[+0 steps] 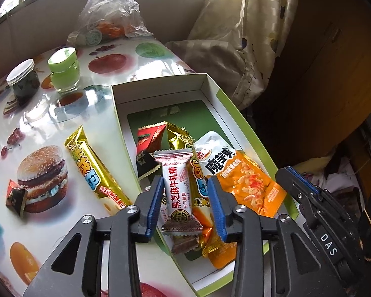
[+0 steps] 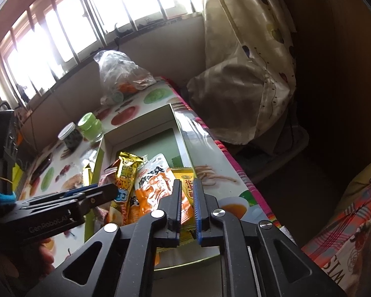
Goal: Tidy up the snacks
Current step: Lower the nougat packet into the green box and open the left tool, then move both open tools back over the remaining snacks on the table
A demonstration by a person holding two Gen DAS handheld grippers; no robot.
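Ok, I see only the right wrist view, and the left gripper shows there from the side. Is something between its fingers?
Observer: Yes. A white nougat candy lies between the fingers of the left gripper, on top of the other snacks in the box. The gripper is open and its pads do not press on the candy.
Operator: Thank you. Are there snacks outside the box that I cannot see?
Observer: A small dark and red candy lies on the burger picture of the tablecloth, to the left of the box in the left wrist view.
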